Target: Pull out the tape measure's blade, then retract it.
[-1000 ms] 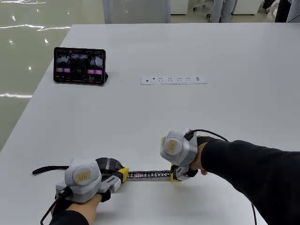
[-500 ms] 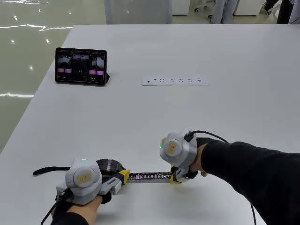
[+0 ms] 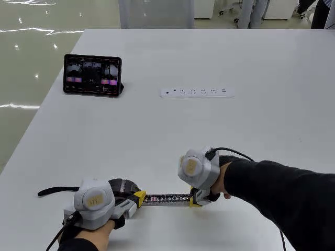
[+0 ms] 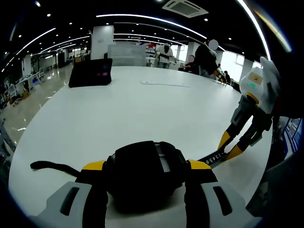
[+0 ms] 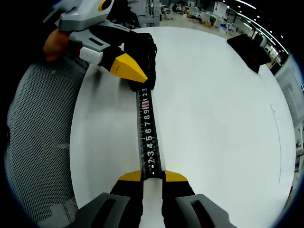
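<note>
The black tape measure case [image 3: 124, 187] [image 4: 145, 171] lies near the table's front edge, with my left gripper [image 3: 137, 197] [image 4: 147, 166] shut on it. Its wrist strap [image 3: 56, 191] [image 4: 50, 166] trails off to the left. A short length of blade [image 3: 167, 198] [image 5: 148, 137] [image 4: 214, 157], showing numbers up to about 13, runs flat from the case to my right gripper [image 3: 195, 201] [image 5: 152, 176]. That gripper is shut on the blade's end. In the right gripper view the case [image 5: 142, 50] sits at the blade's far end.
A dark tablet [image 3: 92, 75] stands on its prop at the back left of the white table [image 3: 220, 125]. A white power strip [image 3: 197, 92] lies behind the grippers at mid table. People stand beyond the table's far end.
The pulled-out blade is slightly shorter: my right gripper has moved a little left toward the case. The left gripper holds still. The head camera has tilted slightly.
</note>
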Available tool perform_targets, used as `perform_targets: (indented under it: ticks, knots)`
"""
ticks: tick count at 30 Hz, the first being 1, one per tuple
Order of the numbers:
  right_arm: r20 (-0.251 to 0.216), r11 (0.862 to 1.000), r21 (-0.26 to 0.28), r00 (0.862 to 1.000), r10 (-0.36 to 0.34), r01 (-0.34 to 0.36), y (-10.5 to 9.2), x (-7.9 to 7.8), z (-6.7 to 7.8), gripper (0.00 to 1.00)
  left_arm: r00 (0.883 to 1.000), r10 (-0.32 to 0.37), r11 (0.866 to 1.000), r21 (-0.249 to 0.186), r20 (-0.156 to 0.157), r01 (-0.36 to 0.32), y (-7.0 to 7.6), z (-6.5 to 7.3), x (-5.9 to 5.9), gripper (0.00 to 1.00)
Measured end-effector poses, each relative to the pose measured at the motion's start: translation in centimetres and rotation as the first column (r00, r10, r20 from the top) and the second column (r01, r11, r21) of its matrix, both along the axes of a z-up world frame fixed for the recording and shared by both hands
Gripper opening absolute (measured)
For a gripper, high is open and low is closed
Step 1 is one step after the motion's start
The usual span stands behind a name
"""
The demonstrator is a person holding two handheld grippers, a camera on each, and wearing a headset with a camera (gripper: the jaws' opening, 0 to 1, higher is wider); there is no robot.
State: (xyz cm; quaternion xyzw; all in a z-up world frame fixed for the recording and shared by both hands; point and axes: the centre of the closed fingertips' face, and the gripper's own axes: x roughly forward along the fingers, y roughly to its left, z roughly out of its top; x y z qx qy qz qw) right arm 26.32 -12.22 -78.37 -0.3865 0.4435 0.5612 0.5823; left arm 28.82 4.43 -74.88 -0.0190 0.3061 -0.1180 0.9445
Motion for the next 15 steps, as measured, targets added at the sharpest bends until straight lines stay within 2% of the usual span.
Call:
perform_targets:
  ticks: [11,15]
  knots:
    - [0.002,1.0,0.003,1.0,-0.003,0.003,0.24,0.03,-0.03,0.11,1.0,0.0,1.0,-0.005,0.0,0.0,-0.01,-0.01,0.01,0.61]
    - [-0.005,1.0,0.011,1.0,-0.008,0.009,0.32,0.03,0.03,0.11,1.0,0.003,1.0,-0.024,0.007,-0.003,0.2,0.03,-0.01,0.61]
